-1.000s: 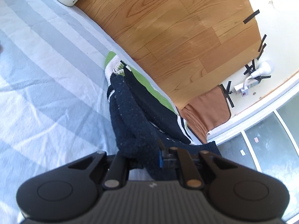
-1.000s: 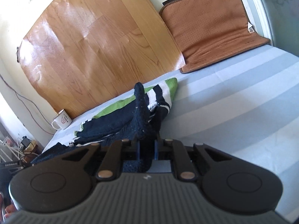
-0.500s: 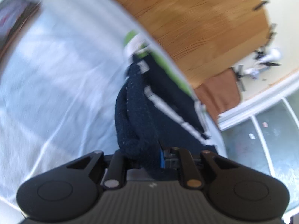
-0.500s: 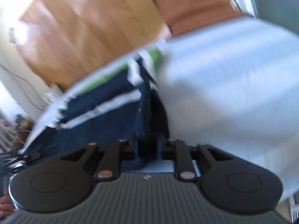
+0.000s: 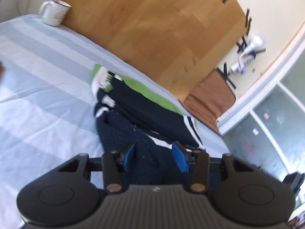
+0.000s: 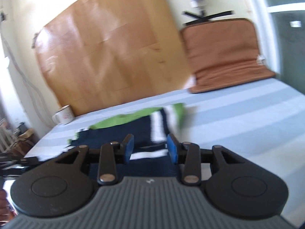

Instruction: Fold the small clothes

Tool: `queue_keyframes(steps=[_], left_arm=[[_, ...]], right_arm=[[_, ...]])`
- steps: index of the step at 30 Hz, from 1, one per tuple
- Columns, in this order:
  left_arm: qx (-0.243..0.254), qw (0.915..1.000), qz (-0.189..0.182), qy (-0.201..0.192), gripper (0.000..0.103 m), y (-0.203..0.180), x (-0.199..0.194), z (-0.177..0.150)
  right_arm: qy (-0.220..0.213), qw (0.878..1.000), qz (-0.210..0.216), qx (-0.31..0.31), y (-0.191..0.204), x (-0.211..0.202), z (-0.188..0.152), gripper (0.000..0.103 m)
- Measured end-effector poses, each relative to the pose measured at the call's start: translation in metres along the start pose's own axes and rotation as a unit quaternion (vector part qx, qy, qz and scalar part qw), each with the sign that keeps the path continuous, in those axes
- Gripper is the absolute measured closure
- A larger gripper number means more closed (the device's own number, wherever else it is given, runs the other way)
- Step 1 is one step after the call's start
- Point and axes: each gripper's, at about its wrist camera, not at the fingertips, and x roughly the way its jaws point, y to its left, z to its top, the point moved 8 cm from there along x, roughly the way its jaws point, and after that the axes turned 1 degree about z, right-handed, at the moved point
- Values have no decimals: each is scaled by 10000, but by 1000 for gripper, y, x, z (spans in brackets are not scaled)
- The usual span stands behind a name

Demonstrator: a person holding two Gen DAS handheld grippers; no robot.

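The navy, white-striped, green-edged knit garment (image 5: pixel 144 118) lies on the blue-and-white striped bed (image 5: pixel 38 87), stretching lengthwise ahead of the released left tool (image 5: pixel 154 156). Right tool (image 6: pixel 150 146) also spread, garment (image 6: pixel 122 131) just ahead. Wood-look panel (image 6: pixel 110 57) stands behind.

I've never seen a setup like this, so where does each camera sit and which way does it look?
Left wrist: on the left gripper, looking down along its open fingers at the sweater on the striped bed.
Right wrist: on the right gripper, fingers open, facing low across the bed toward the wooden board.
Both show the sweater, mug, board and brown cushion.
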Motion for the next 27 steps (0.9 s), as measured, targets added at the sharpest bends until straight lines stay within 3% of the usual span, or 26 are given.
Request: queue_keyframes(steps=[5,9,12,15,19,23,27], left_arm=[[214,9993,239,181,59,5,16,-7],[39,9983,520,246,56,32,8,-13],[-143,9969,733,247,55,56,-11,-17],[-289,9954,889,224,54,77,-32,-20],[-403,9941,996,-153,54,88,-60,-8],[-316,9968,579,-444,53,71,-62,12],[-11,9997,152,-192,53,38,-24,14]], right_arm=[[449,9984,-56,-341,8,29,-21,61],[932,9940,-569,-4,-28,44,-42,65],[912,9946,-395,297,-36,37,-43,66],[787,9959,-405,175,-31,32,-35,64],[555,9984,-44,52,-8,36,-21,62],[557,9977,359,-154,20,47,-21,62],[750,9957,496,-234,33,61,-32,62]])
